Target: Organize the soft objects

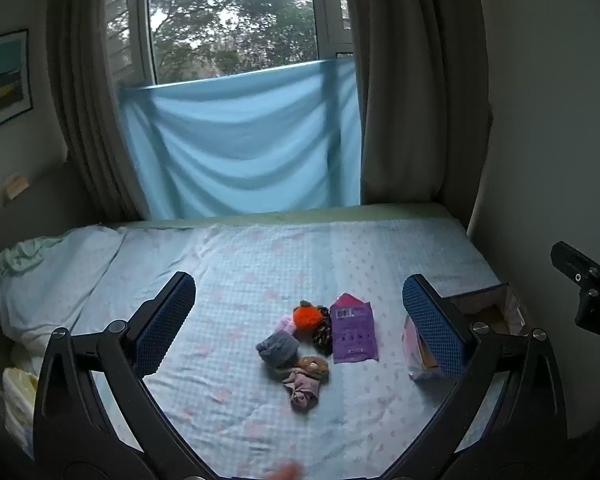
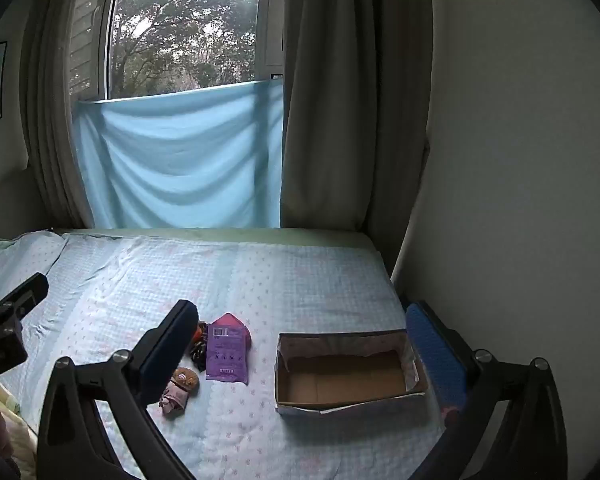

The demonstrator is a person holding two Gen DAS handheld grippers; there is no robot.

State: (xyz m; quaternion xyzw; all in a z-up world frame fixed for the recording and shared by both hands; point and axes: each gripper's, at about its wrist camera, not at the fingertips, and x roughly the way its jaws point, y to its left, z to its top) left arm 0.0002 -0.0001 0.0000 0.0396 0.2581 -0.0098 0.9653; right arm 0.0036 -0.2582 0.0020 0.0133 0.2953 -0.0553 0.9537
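A small heap of soft things lies on the bed: an orange pom-pom, a grey knit roll, a dark braided piece, a brown plush, a pink crumpled cloth and a flat purple packet. My left gripper hangs open above the heap, touching nothing. In the right wrist view the purple packet, brown plush and pink cloth lie left of an open cardboard box. My right gripper is open over the box's left end, holding nothing.
The bed fills both views, with a pillow at the left and a wall close on the right. A blue cloth and grey curtains hang at the window behind. The box shows partly behind the left gripper's right finger.
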